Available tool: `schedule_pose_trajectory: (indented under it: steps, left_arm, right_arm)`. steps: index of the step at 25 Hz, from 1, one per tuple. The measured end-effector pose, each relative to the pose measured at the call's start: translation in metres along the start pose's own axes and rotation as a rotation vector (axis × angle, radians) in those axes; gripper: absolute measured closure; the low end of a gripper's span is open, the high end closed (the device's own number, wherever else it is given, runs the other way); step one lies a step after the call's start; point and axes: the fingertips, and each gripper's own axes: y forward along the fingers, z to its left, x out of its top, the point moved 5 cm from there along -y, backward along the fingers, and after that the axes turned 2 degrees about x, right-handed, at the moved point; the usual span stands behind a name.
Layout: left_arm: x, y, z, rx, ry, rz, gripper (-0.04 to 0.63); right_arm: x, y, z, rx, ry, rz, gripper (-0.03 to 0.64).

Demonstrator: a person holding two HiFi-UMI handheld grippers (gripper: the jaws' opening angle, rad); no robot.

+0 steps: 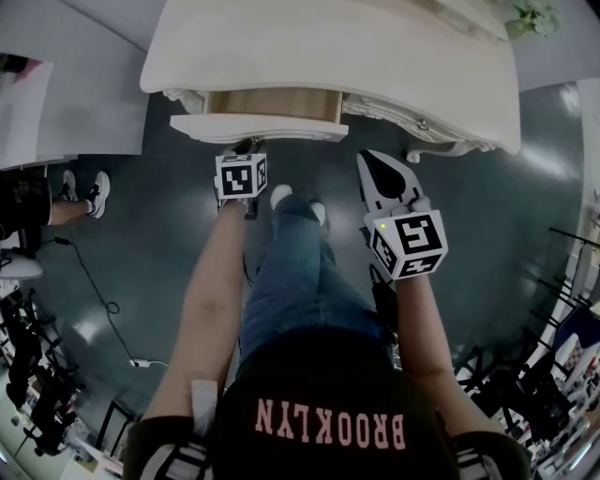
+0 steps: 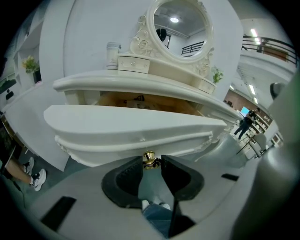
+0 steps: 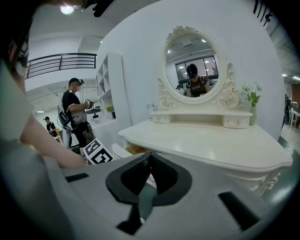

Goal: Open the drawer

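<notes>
A white dressing table (image 1: 375, 56) has its centre drawer (image 1: 258, 127) pulled partly out, so the wooden inside (image 1: 272, 101) shows. In the left gripper view the curved drawer front (image 2: 136, 129) fills the middle, with a small gold knob (image 2: 149, 158) under its lower edge. My left gripper (image 2: 151, 160) is shut on that knob, one black pad on each side. My right gripper (image 1: 375, 173) hangs in the air to the right of the drawer. It is below the table's front edge, its tips together, and it holds nothing.
An oval mirror (image 2: 176, 28), small top drawers (image 2: 133, 63) and a plant (image 1: 534, 17) are on the table. My legs (image 1: 291, 272) are below the drawer. A cable (image 1: 103, 300) lies on the dark floor. Another person's sneakers (image 1: 94, 192) are at the left. Carved table legs (image 1: 441, 150) stand at the right.
</notes>
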Motion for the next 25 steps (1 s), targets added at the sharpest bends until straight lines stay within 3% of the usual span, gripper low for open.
schedule_pose_trajectory:
  steps: [13,25]
  left_arm:
    - [-0.036,-0.025,-0.002,-0.038,0.008,0.01,0.477]
    - [-0.076,-0.046,-0.007,-0.069,0.028,0.035,0.477]
  right_arm:
    - [-0.007,-0.011,0.036,0.011,-0.022,-0.002,0.62]
    - [-0.026,-0.054,0.086,-0.041,-0.028,-0.004,0.62]
